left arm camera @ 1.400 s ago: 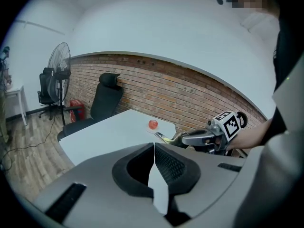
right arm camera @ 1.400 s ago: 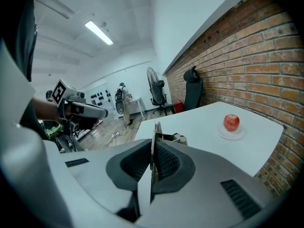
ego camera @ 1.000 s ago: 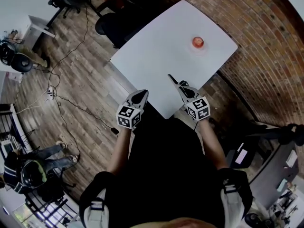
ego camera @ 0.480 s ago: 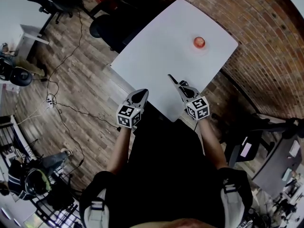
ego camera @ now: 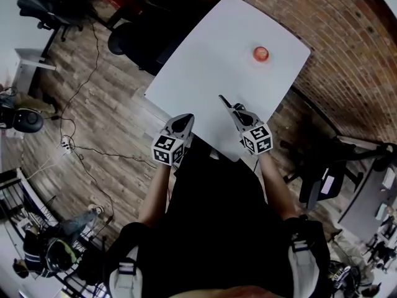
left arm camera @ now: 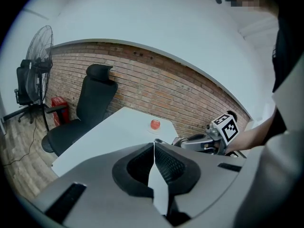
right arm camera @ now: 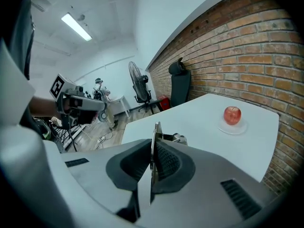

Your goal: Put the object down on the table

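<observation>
A red apple [ego camera: 260, 54] sits on a small clear plate on the white table [ego camera: 205, 61], near the brick wall; it shows too in the right gripper view as the apple [right arm camera: 232, 114] and in the left gripper view as the apple [left arm camera: 155, 124]. My right gripper [ego camera: 231, 107] hangs over the table's near edge, shut on a thin metal tool [right arm camera: 156, 129] whose blade-like tip sticks out past the jaws. My left gripper [ego camera: 185, 118] hovers at the near left edge, jaws together with nothing in them. The right gripper [left arm camera: 164, 141] also shows in the left gripper view.
A black office chair [ego camera: 133, 39] stands at the table's far left side. The brick wall [ego camera: 347, 54] runs along the right. Cables [ego camera: 80, 135] lie on the wood floor. A fan [left arm camera: 40, 46] and more chairs stand further off. Another person [ego camera: 49, 247] is at lower left.
Both grippers have come forward, and the table's near edge now lies under them. The left gripper, earlier off the table's side, now reaches its edge. Both stay shut.
</observation>
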Demonstrator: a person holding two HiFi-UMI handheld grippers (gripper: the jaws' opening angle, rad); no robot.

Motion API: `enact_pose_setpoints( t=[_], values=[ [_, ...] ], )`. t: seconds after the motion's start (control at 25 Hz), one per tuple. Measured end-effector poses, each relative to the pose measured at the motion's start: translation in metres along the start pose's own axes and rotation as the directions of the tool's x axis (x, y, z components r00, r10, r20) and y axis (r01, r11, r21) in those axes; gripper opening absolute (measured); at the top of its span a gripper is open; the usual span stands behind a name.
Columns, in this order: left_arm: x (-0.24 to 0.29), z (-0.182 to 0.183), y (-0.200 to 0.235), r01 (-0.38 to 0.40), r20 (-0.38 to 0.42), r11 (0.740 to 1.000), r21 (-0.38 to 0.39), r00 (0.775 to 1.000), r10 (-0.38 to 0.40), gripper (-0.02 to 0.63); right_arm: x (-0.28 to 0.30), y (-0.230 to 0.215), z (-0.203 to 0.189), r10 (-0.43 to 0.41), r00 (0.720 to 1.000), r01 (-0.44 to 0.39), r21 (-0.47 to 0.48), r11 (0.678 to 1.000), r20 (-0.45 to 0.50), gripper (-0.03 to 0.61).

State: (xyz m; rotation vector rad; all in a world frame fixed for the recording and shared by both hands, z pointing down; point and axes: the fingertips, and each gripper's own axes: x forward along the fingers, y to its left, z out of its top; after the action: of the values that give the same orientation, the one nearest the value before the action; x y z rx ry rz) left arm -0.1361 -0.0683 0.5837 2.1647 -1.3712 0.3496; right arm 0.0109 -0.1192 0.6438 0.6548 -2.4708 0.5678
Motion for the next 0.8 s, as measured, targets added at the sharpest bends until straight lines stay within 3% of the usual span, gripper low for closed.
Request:
enact_pose_setpoints(
  t=[0.8],
  values=[
    [0.025, 0.023, 0.073, 0.115, -0.059, 0.992, 0.052, 0.992, -0.112, 0.021, 0.074, -0.008, 0.001, -0.098, 0.994, 0.102, 0.093, 0.990, -0.039, 0.005]
  ],
)
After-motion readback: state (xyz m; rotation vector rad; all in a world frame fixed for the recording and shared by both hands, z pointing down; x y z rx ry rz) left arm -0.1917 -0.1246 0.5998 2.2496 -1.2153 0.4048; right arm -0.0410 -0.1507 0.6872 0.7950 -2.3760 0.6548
